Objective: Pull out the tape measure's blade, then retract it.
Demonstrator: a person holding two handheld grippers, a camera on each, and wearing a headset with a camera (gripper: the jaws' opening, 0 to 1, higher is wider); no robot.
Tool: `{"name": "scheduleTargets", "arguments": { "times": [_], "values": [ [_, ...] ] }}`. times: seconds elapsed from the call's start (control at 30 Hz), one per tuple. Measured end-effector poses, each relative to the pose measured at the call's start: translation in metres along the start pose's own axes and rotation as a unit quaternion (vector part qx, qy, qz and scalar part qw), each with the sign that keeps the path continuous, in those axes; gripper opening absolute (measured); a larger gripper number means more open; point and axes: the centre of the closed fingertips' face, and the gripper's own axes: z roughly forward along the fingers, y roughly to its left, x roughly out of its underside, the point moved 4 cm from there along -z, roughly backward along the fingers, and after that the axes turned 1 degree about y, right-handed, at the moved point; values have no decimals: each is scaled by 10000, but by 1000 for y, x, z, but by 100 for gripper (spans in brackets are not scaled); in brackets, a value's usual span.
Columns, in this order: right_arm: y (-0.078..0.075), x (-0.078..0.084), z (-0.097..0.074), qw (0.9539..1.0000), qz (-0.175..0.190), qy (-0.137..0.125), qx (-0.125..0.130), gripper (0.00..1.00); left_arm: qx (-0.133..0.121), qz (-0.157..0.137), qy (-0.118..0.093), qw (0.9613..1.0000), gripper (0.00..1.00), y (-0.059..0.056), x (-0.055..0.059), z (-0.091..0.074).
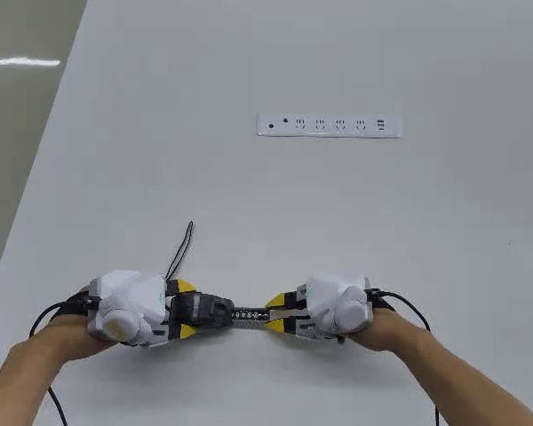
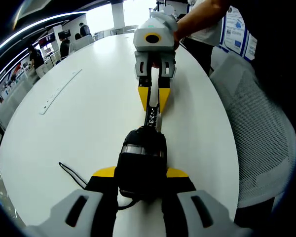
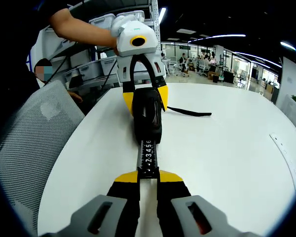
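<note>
**Tape measure stretched between two grippers, blade partly out**

The tape measure (image 1: 204,309) is found low over the white table (image 1: 338,204), close to the person's side of it; whether it rests on the surface cannot be told. A power strip (image 1: 329,125) is laid well apart toward the far side, with a broad stretch of table surface between. The table's left edge is seen running diagonally in the head view. In the gripper views its rounded edge passes near the tape measure, and a mesh chair (image 2: 266,123) is placed just beyond it.

The black case (image 2: 143,163) is clamped between the yellow-tipped jaws of the left gripper (image 1: 179,309), which are spread just as wide as the case. A short length of blade (image 1: 247,315) is drawn straight from the case to the right gripper (image 1: 278,313), whose jaws are pinched tight on the blade's end. Printed numbers are readable on the blade in the right gripper view. A thin black strap (image 1: 178,253) is trailed from the case across the table.
</note>
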Motion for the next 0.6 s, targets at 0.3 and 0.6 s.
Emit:
{"name": "scheduleTargets", "arguments": {
  "times": [0.3,0.6],
  "values": [
    [0,6,-6,10000,41,31,11,10,0,-12,10,10000,30,0,-1,1],
    [1,7,-11,9999,102,5,9,10,6,-24,21,10000,30,0,-1,1]
  ]
}}
